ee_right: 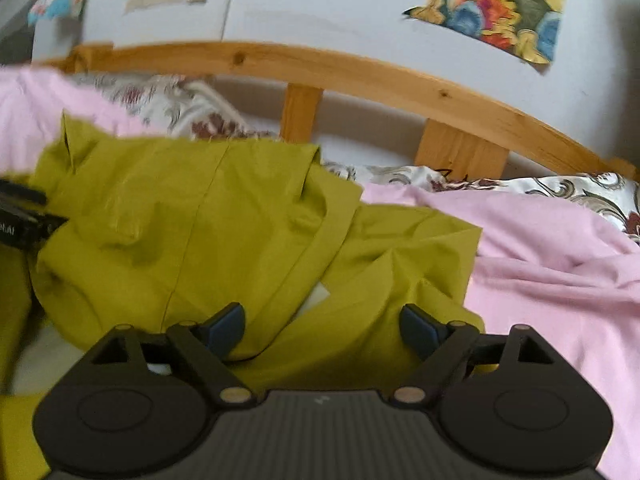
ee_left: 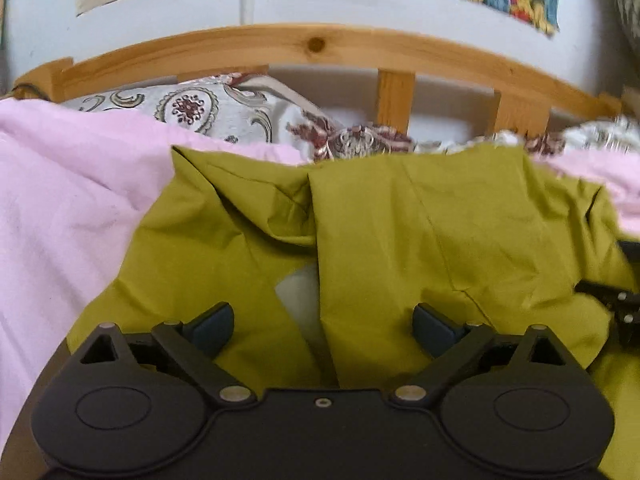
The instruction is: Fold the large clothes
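Note:
An olive-green garment [ee_left: 400,232] lies crumpled on a pink bedsheet [ee_left: 72,200]. One fold overlaps another, with a white label [ee_left: 300,292] in the gap. My left gripper [ee_left: 323,324] hovers over the cloth with its jaws wide apart and nothing pinched between the blue pads [ee_left: 212,324]. In the right wrist view the same garment [ee_right: 200,232] spreads to the left and middle, and its label [ee_right: 320,294] peeks out. My right gripper [ee_right: 322,326] is open above the cloth's near edge, gripping nothing. The other gripper's black body [ee_right: 24,220] shows at the left edge.
A wooden headboard rail [ee_left: 320,46] with upright slats runs across the back, against a pale wall with colourful pictures [ee_right: 500,8]. A patterned pillow [ee_left: 192,108] lies under the rail. The pink sheet [ee_right: 560,260] extends to the right of the garment.

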A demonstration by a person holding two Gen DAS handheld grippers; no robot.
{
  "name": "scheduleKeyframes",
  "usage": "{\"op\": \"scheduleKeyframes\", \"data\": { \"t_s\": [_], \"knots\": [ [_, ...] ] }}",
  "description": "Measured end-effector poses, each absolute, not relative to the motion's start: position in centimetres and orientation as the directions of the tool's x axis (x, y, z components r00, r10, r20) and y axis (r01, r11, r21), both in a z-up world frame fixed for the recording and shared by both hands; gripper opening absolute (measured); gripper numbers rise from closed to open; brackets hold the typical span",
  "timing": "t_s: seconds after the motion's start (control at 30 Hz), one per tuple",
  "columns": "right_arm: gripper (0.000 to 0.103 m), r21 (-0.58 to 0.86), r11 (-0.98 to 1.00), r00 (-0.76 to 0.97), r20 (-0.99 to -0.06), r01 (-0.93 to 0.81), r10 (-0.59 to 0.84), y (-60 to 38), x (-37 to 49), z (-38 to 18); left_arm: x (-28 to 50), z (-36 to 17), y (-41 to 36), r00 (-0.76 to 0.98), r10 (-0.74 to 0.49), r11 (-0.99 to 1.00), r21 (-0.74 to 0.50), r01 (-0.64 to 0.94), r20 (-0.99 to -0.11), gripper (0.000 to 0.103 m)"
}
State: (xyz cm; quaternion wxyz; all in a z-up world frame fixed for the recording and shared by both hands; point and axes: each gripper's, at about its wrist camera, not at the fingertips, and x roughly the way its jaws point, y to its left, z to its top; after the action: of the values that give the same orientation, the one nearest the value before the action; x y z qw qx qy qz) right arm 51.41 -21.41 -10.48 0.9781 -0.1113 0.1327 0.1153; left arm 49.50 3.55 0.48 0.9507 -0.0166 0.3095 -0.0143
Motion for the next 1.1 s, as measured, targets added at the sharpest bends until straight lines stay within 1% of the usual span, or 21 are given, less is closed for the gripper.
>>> {"op": "scheduleKeyframes", "data": {
  "t_s": [0.07,0.13,0.17,0.27,0.4,0.5,0.7,1.1],
  "knots": [
    [0.095,-0.2,0.943,0.942,-0.26,-0.267,0.212,-21.7,50.3,-9.9,48.7,1.4,4.1,0.819,-0.06,0.998,-0.056,0.034,-0.571,0.098],
    [0.099,-0.218,0.935,0.946,-0.232,-0.279,0.228,-22.2,48.8,-9.5,47.8,2.1,4.4,0.832,-0.066,0.997,-0.057,0.041,-0.551,0.102],
    [0.101,-0.221,0.932,0.946,-0.221,-0.286,0.238,-22.5,48.2,-9.4,47.5,2.5,4.5,0.836,-0.069,0.997,-0.057,0.046,-0.544,0.102],
    [0.103,-0.231,0.928,0.946,-0.216,-0.291,0.243,-22.9,46.7,-8.9,46.4,3.3,4.6,0.832,-0.078,0.997,-0.043,0.065,-0.55,0.102],
    [0.103,-0.24,0.92,0.937,-0.243,-0.309,0.251,-22.9,45.3,-9.1,45.2,4.2,4.9,0.825,-0.087,0.996,-0.035,0.082,-0.558,0.102],
    [0.103,-0.229,0.92,0.933,-0.243,-0.319,0.264,-23.2,44.1,-9.1,44.2,4.7,5.3,0.825,-0.101,0.995,-0.035,0.099,-0.555,0.102],
    [0.103,-0.244,0.912,0.931,-0.243,-0.329,0.271,-22.9,42.6,-8.8,42.8,5.2,5.4,0.831,-0.087,0.994,0.014,0.113,-0.55,0.102],
    [0.103,-0.25,0.892,0.913,-0.262,-0.377,0.312,-22.6,39.1,-9.0,40.1,5.0,5.6,0.803,-0.122,0.987,0.013,0.16,-0.583,0.102]
  ]
}}
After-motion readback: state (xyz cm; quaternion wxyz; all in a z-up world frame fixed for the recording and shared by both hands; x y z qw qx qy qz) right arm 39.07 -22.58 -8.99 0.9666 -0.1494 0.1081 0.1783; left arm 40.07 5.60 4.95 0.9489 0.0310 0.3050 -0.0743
